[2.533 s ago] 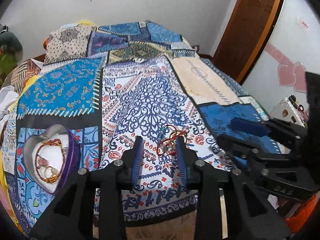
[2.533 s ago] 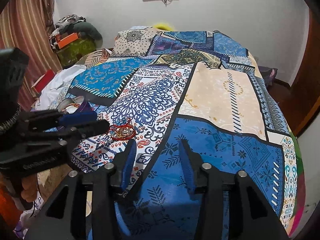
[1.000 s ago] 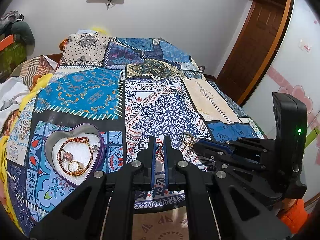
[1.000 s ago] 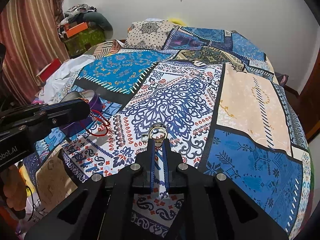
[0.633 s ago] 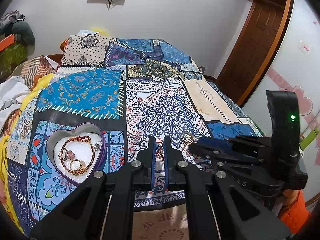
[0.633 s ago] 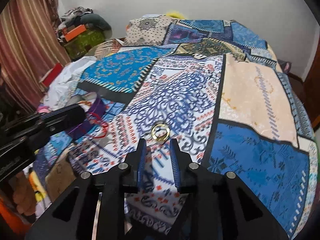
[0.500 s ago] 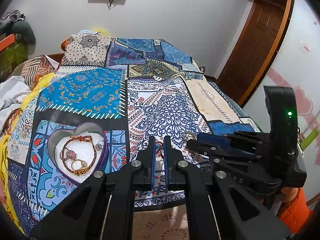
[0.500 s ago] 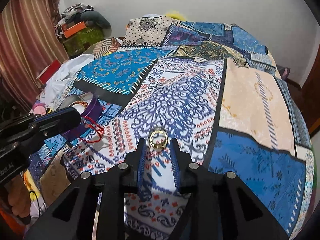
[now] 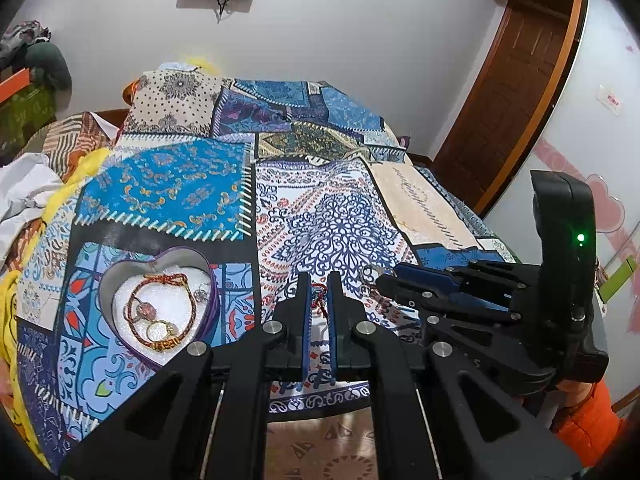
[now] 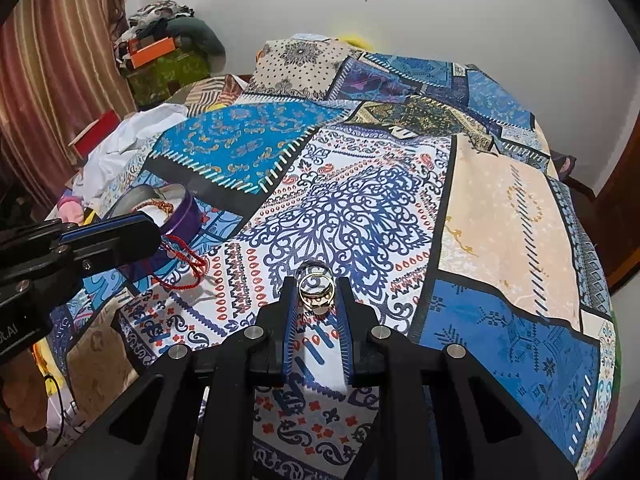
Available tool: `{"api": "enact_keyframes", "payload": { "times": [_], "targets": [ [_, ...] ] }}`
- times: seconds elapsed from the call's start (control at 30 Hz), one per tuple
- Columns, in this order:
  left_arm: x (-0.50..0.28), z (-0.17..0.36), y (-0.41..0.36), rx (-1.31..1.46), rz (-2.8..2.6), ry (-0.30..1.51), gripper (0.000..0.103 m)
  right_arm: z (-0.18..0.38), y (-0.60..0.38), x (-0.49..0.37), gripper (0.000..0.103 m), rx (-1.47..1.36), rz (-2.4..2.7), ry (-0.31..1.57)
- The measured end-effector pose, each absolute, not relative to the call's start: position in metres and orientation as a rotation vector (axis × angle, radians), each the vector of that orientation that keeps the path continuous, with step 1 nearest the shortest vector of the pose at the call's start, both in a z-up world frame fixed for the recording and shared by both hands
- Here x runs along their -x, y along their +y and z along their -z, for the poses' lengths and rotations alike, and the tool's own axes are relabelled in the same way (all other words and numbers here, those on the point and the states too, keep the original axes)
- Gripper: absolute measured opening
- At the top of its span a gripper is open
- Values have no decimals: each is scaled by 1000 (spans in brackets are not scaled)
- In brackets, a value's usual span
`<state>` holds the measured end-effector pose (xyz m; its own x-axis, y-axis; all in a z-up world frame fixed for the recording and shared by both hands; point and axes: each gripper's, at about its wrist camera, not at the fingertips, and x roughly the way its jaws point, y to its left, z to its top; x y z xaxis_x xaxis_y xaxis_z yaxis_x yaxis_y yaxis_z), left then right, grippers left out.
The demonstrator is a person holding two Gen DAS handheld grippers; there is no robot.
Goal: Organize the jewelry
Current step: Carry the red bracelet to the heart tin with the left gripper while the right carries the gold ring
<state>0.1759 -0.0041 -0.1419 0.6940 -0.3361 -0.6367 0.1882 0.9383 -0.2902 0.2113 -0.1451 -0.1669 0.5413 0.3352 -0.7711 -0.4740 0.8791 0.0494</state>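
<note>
A purple heart-shaped box sits on the patterned bedspread at the left, holding a beaded bracelet and small rings. My left gripper is shut on a red cord bracelet, which hangs from its tips next to the box. My right gripper is shut on gold and silver rings, held above the bedspread to the right of the left gripper. In the left wrist view the right gripper's tips carry the rings.
The bedspread covers a bed with pillows at the far end. Clothes and boxes are piled at the left by a curtain. A wooden door stands at the right. The bed's near edge is just below the grippers.
Both grippers closed, the left on the red cord bracelet and the right on the rings, and lifted them off the bedspread. The right gripper's jaws now stand a little wider around the rings.
</note>
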Motion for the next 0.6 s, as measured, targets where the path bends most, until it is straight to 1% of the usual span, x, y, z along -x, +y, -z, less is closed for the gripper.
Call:
{"api": "enact_keyframes", "payload": {
  "times": [0.33,0.6],
  "targets": [
    [-163,111,16,200,243,666,5,133,-140,-200,17,161,-498,787],
    [-151,86,52,191,156,588,5,108,-112,-192,17,142,-561,706]
  ]
}}
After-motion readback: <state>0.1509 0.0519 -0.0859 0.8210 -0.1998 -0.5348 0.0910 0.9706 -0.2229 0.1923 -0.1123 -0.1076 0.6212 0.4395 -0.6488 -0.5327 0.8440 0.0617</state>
